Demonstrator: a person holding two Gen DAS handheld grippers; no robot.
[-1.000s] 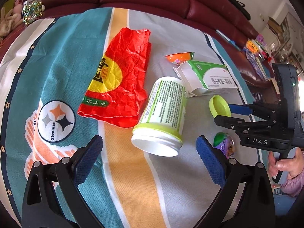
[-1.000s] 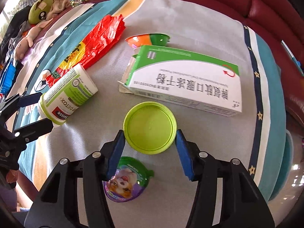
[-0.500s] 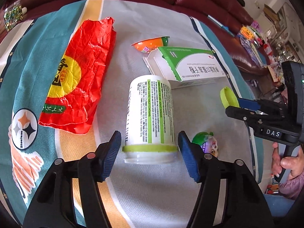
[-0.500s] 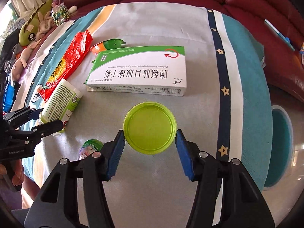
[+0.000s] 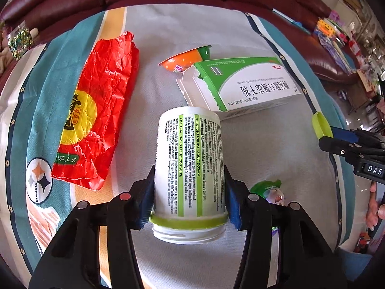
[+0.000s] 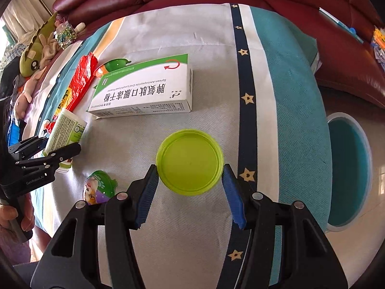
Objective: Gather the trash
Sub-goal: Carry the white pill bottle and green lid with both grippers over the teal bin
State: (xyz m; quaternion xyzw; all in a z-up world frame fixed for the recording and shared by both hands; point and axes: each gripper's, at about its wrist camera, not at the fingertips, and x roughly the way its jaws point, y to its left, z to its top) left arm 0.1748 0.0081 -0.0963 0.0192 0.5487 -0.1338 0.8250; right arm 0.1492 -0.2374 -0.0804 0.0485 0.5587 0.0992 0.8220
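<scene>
My L claw (image 5: 189, 193) pinches the bottle (image 5: 190, 166) by its sides nr the open threaded neck; it's a smooth white plastic cylinder w/ green-striped label, on its side over the grey cloth (image 5: 264, 149), base pointing at the box (image 5: 245, 84). My R claw (image 6: 190, 190) grips the lid (image 6: 189, 165), a round lime plastic cap w/ hollow side up, held above the cloth nr the blue bin (image 6: 349, 168). Crinkled red wrapper (image 5: 96, 110) lies L of bottle; small foil-topped cup (image 6: 99, 190) sits betw. both claws.
</scene>
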